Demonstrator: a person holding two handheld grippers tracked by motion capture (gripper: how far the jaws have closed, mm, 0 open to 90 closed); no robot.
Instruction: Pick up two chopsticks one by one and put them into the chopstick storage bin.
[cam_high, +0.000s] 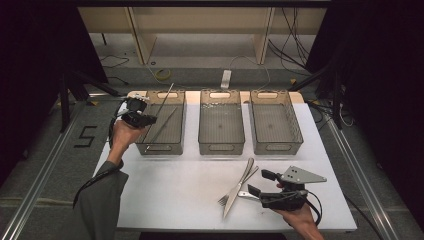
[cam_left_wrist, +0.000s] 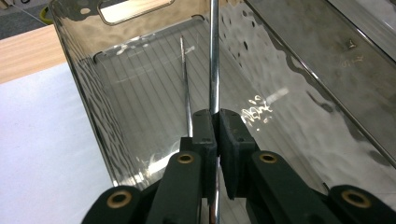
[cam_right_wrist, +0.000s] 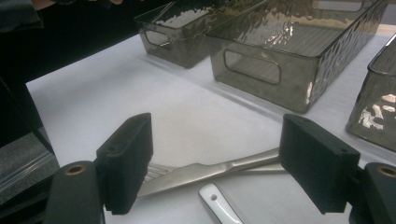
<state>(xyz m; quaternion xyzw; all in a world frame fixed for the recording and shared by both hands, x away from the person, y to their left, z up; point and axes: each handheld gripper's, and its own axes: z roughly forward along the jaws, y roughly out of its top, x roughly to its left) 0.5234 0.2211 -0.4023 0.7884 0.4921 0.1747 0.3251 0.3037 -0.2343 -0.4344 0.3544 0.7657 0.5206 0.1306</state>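
- Chopstick (cam_left_wrist: 214, 51) is the thing in play, a thin metal one, pinched between the fully closed jaws of the left gripper (cam_high: 141, 118) over the left bin (cam_high: 177, 137), far end sticking up past the back rim
- from the left gripper view it hangs just above the ribbed floor, right beside a second chopstick (cam_high: 162, 125) already lying in there
- my take on doing this bit well: keep it parallel to the one on the floor, lower until it's nearly flat, then let go, so it doesn't bounce or end up propped on the rim
- also wouldn't open the jaws while the tip is over the rim, looks like it could tip out the back
- middle bin (cam_high: 221, 146) looks empty to me, just the ribbed bottom
- right bin (cam_high: 276, 146) same story, nothing in it that I can see
- in front of the bins on the white table (cam_high: 170, 200) there's a knife (cam_high: 238, 190) lying crossed over a fork (cam_high: 226, 198), touching each other
- a white handle (cam_right_wrist: 217, 202) of something pokes in just beside them, can't tell what it is
- right gripper (cam_high: 257, 183) sits low near that pile with its jaws spread wide and nothing in them, knife passing between them in its own view, pads not on it
- guessing that cutlery goes to the other bins next, just my read
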